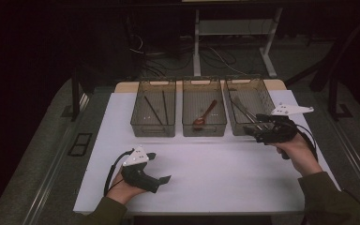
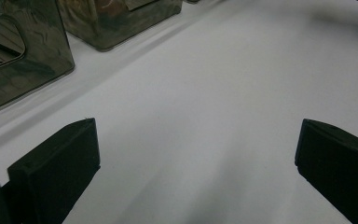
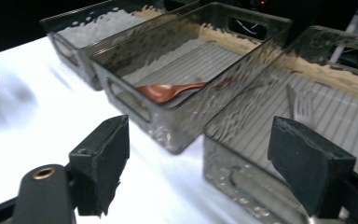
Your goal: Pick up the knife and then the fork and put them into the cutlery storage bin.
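Nearest the camera in the high view, the person's left hand [image 1: 122, 189] rested low on the white table [image 1: 215, 173], at about seven o'clock of it, holding the left gripper [image 1: 158, 167] with its jaws spread wide over bare tabletop and nothing between them. At roughly two o'clock of the table the right gripper [image 1: 252, 131] sat at the near rim of the right bin [image 1: 267, 101], its jaws wide apart and empty. That bin, a smoky translucent tray with a ribbed floor, was the rightmost of three standing side by side along the far edge, at about twelve o'clock of the table. Inside it lay a metal fork [image 3: 302, 108], pale and thin, at about one o'clock from the right gripper and just beyond its jaws, not touched by them. The middle bin [image 1: 204, 117] held a reddish-brown wooden spoon [image 3: 168, 90], at about eleven o'clock from the same jaws. The left bin [image 1: 153, 117] held dark slim sticks [image 1: 155, 111]. The right hand [image 1: 300, 152] gripped its tool from behind, the sleeved forearm coming in from five o'clock.
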Available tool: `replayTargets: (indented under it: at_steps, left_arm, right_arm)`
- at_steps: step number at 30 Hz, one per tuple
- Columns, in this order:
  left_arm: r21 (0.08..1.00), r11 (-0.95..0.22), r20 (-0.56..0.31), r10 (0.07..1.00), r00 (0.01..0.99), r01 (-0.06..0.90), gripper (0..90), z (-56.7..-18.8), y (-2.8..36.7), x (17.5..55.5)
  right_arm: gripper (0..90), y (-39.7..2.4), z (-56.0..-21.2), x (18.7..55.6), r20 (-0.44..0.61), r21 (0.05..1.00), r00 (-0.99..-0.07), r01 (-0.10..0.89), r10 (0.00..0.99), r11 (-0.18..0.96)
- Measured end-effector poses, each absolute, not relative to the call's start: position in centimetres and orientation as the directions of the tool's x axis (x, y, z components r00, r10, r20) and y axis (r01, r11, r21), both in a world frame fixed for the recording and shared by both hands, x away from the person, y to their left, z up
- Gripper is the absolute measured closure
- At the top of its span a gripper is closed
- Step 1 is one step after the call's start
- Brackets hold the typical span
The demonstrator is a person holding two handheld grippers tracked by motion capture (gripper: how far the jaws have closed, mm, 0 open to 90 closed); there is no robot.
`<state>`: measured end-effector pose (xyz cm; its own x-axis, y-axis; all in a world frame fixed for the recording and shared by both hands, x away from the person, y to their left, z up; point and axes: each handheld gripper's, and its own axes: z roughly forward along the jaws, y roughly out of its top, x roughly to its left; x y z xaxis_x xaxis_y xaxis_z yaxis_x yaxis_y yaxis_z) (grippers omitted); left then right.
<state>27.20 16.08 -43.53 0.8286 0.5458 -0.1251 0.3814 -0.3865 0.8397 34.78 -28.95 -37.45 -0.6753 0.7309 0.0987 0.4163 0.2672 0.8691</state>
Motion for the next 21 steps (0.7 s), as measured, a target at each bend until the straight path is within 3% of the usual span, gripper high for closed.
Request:
replayTargets:
  at_steps: [21]
  left_arm:
    - [0.843,-0.384,-0.122,0.548,0.828,0.378,0.0,-43.5,16.2,27.1]
  right_arm:
    - [17.8,-28.6,-41.2,30.3,0.120,0.857,-0.693,0.434,0.711,0.278]
